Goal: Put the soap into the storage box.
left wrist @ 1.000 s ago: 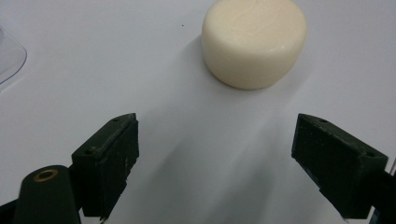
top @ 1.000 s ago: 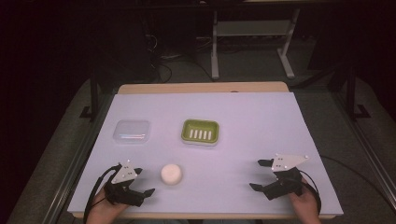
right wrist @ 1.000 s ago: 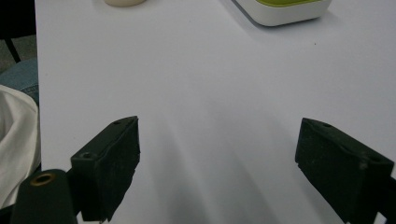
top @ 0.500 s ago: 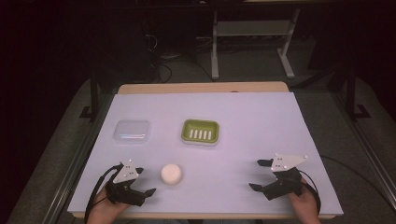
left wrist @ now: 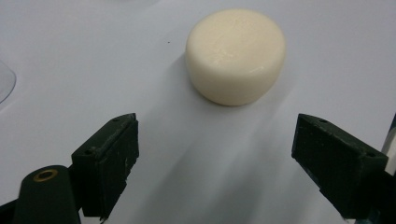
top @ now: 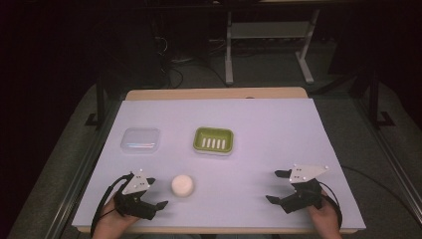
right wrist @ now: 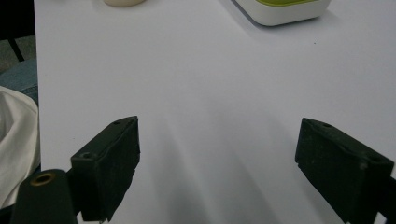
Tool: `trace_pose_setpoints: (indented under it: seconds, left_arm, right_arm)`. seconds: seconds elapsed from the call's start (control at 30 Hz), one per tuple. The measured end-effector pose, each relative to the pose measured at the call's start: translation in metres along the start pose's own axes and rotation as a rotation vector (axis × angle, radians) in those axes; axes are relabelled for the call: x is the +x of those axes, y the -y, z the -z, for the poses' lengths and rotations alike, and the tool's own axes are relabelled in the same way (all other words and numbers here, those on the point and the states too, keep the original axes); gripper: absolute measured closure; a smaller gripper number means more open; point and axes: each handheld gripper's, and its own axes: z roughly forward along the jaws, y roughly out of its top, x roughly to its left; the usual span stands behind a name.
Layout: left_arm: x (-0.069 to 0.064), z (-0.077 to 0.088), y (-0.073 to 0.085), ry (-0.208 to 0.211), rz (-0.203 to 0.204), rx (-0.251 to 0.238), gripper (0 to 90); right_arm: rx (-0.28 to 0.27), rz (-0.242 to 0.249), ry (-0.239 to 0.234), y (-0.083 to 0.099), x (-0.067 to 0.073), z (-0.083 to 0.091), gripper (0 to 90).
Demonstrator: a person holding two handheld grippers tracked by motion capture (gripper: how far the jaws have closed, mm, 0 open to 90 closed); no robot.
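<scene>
Left gripper [left wrist: 215,154], jaws wide apart and empty, points at the round soap [left wrist: 236,53] at its twelve o'clock. I would advance straight, center the soap between both jaws, then close gently.

1. No text, label, brand, number or sign could be read in any view.
2. The round cream soap [left wrist: 236,55] showed only a faint, unreadable mark on its top.
3. The green soap dish [top: 213,140] and the clear lid [top: 141,140] carried no legible marking.
</scene>
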Motion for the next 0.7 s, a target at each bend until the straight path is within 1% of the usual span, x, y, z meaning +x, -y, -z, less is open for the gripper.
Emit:
trace_pose_setpoints:
  seconds: [0.1, 0.13, 0.2, 0.3, 0.37, 0.47, 0.57, 0.63, 0.67, 0.7]
  left_arm:
    - [0.000, 0.000, -0.003, 0.000, -0.017, 0.010, 14.4]
    - [-0.001, -0.001, -0.004, 0.002, -0.010, 0.007, 14.4]
    - [0.000, 0.000, -0.006, 0.002, -0.028, 0.013, 14.4]
    - [-0.001, 0.001, -0.010, 0.002, -0.032, 0.014, 14.4]
    - [-0.001, 0.002, -0.015, 0.009, -0.037, 0.015, 14.4]
    - [0.000, 0.001, -0.018, 0.011, -0.047, 0.022, 14.3]
    - [-0.001, -0.001, -0.024, 0.018, -0.065, 0.034, 14.3]
    - [-0.002, -0.002, -0.026, 0.023, -0.065, 0.030, 14.3]
    - [-0.002, -0.002, -0.028, 0.023, -0.074, 0.033, 14.3]
    - [-0.002, -0.003, -0.029, 0.027, -0.074, 0.033, 14.3]
  right_arm:
    - [0.000, -0.002, 0.004, 0.001, -0.001, 0.000, 13.1]
    - [0.002, -0.003, 0.004, 0.001, -0.001, 0.000, 13.1]
    - [0.002, -0.007, 0.005, 0.002, -0.002, 0.000, 13.1]
    - [0.003, -0.009, 0.006, 0.002, -0.002, 0.001, 13.1]
    - [0.003, -0.010, 0.005, 0.002, -0.001, 0.000, 13.1]
    - [0.002, -0.010, 0.002, 0.002, -0.001, 0.000, 13.1]
    - [0.003, -0.006, 0.001, 0.002, -0.001, 0.001, 13.1]
    - [0.000, -0.008, 0.000, 0.002, -0.001, 0.001, 13.1]
    - [0.000, -0.008, 0.000, 0.002, -0.001, 0.001, 13.1]
    - [0.001, -0.011, -0.001, 0.002, -0.001, 0.001, 13.1]
